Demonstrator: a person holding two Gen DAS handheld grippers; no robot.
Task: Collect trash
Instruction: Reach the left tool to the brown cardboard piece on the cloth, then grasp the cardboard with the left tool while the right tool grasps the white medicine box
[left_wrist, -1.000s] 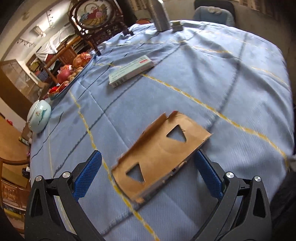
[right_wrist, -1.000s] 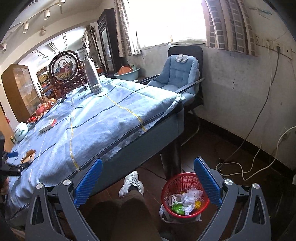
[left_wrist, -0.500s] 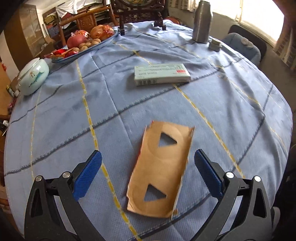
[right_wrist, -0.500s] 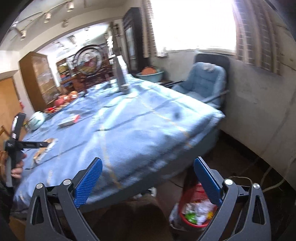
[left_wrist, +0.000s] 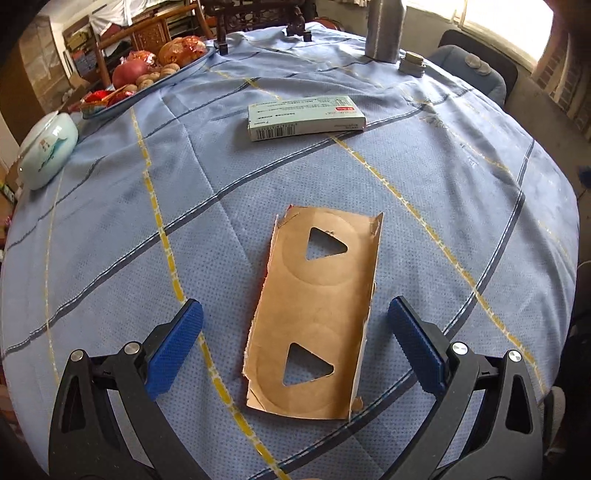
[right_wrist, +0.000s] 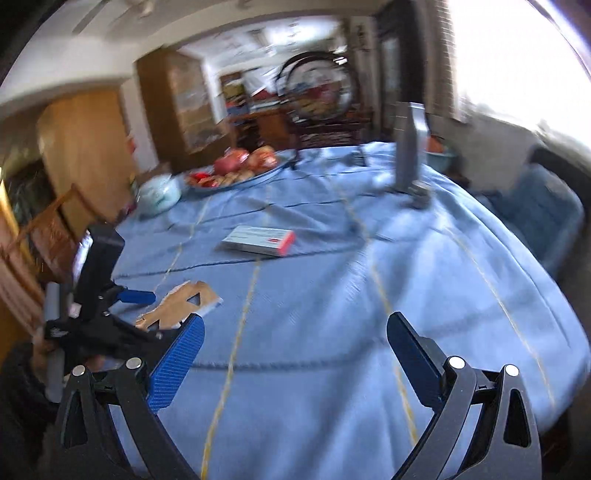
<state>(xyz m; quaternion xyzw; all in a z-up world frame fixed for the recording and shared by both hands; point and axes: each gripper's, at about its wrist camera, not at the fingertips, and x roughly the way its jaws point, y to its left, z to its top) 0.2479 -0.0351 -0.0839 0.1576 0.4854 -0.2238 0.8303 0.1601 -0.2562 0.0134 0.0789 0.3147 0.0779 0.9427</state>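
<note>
Torn cardboard piece (left_wrist: 314, 314) lies flat on the near tablecloth (left_wrist: 461, 184) | now lengthwise between the spread fingers of the left gripper (left_wrist: 295, 350), ready to pinch | right gripper (right_wrist: 295, 354) has swung tableward, spread, empty | medicine box (left_wrist: 304, 116) farther back.

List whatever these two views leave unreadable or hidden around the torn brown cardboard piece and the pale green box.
- Torn brown cardboard piece: its underside lies against the blue tablecloth, unseen in both views.
- Pale green box: print too small to read in the left wrist view; motion-blurred in the right wrist view.
- Grey metal flask: top cut off by the left view's edge.
- Left gripper: whether it touches the cloth, unclear.
</note>
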